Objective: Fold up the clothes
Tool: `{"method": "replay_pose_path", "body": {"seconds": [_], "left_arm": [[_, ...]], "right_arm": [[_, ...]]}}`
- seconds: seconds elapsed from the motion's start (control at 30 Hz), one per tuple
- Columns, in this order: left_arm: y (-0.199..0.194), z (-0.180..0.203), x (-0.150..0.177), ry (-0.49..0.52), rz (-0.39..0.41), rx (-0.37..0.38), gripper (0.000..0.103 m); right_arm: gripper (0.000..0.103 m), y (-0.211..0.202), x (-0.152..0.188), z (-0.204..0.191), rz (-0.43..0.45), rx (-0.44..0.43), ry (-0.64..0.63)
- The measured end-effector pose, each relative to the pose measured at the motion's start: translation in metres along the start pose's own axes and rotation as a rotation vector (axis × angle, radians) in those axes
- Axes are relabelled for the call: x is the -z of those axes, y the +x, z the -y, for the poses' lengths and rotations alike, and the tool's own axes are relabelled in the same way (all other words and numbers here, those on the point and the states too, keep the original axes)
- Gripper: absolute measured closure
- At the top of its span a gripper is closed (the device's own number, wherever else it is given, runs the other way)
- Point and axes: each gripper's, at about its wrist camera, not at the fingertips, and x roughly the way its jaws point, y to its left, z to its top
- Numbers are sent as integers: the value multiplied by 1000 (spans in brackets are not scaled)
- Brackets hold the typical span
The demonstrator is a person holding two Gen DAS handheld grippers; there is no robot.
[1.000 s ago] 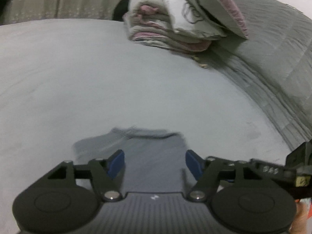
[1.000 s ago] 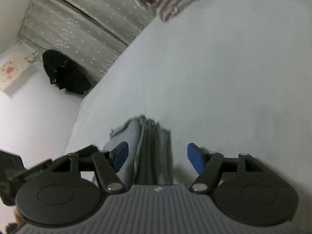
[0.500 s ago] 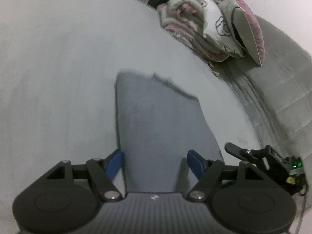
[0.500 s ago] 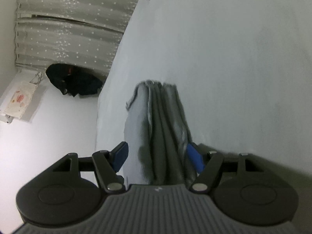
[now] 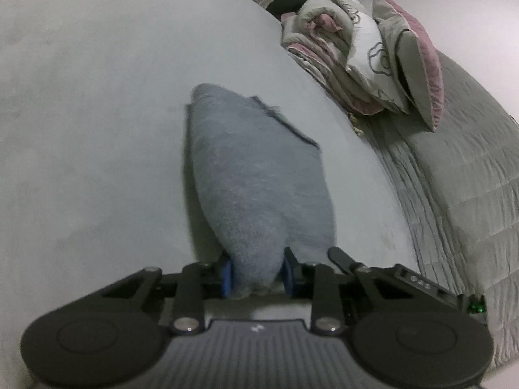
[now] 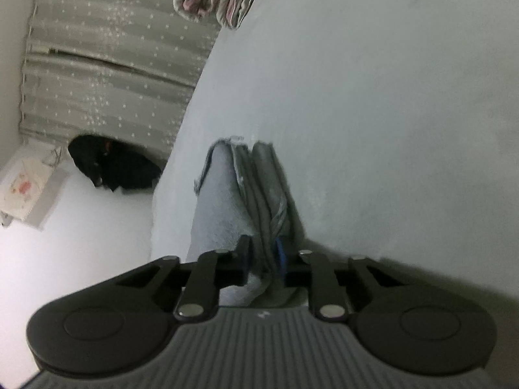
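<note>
A folded grey garment (image 5: 256, 188) lies on the pale bed sheet (image 5: 97, 129). In the left wrist view my left gripper (image 5: 258, 275) is closing on its near end, and the cloth bulges between the blue pads (image 5: 227, 275). The right wrist view shows the same grey garment (image 6: 227, 201) edge-on, its stacked layers running away from me. My right gripper (image 6: 262, 259) is closing on those layers, which sit pinched between its fingers. The right gripper's body (image 5: 405, 278) shows at the lower right of the left wrist view.
A pile of folded bedding and a pillow (image 5: 356, 55) sits at the far end of the bed, beside a grey quilted cover (image 5: 470, 178). A dotted grey curtain (image 6: 113, 48), a dark bundle (image 6: 110, 165) and a white floor lie past the bed's edge.
Both grippers went from wide open around the garment to pinched on it. Both views rolled, and the garment now reaches further away from the fingers.
</note>
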Motion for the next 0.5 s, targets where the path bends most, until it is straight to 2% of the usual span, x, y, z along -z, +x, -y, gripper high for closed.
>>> {"method": "replay_pose_path", "body": {"seconds": [0.1,0.17,0.23,0.3,0.37,0.4,0.47,0.5], "left_arm": [[-5,14,7,-16,-7,18,75],[-7,25,16,-11,-11,12,76],[-8,33,27,-11,-20,8,76],[-7,40,37,-14,-34,12,76],[-3,45,45,0,-55,12,76],[-1,47,48,10,-64,6,76],[3,48,52,32,-81,-15,74],[3,47,52,38,-92,-20,69]], "right_arm": [[89,-17,-3,1,5,0,-1],[95,-27,-3,-1,6,3,-12],[97,-36,-2,-2,5,-8,-13],[96,-42,-2,-4,6,-20,-14],[87,-49,-1,-7,24,0,-19],[87,-52,0,-8,34,13,-17],[87,-57,3,-6,42,18,-4],[86,-60,5,-5,42,16,-2]]}}
